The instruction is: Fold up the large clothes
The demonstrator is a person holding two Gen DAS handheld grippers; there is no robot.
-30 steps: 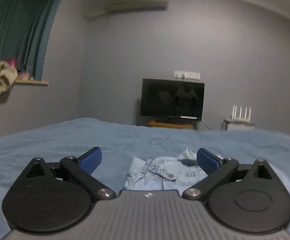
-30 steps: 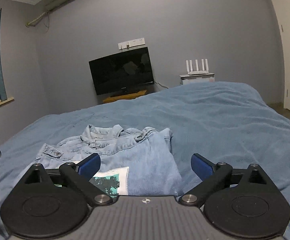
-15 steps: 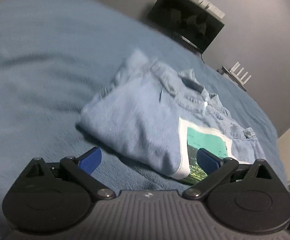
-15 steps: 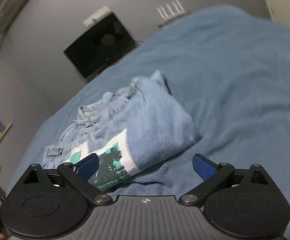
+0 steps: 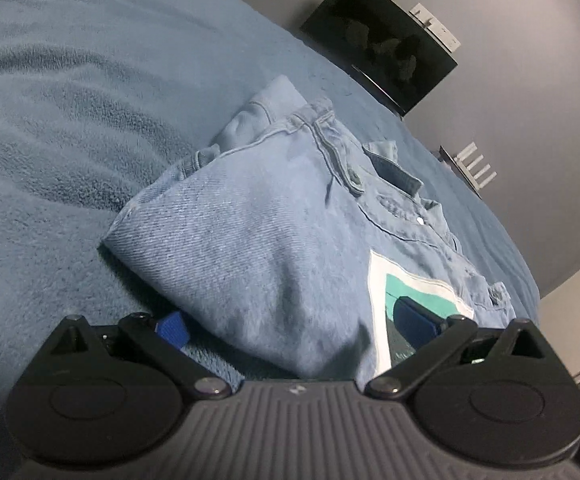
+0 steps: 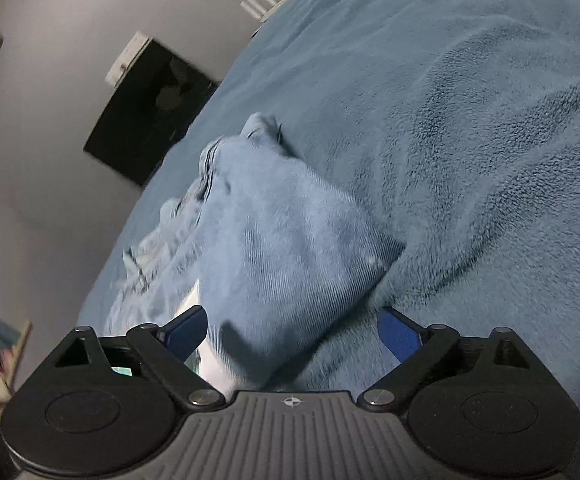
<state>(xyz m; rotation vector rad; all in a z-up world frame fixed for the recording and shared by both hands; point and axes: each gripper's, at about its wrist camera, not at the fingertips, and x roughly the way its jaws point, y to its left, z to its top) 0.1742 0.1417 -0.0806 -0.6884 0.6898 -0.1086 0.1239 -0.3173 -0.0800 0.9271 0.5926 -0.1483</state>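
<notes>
A grey-walled bedroom; on the blue bed (image 5: 70, 92) a half-folded denim jacket (image 5: 274, 240) lies lengthwise toward the television (image 5: 382, 40). Its near folded edge sits between both wide jaws: left gripper (image 5: 294, 326) gaping, unpinched; right gripper (image 6: 292, 330) closing, not yet pressing. Bare blanket flanks both sides.
</notes>
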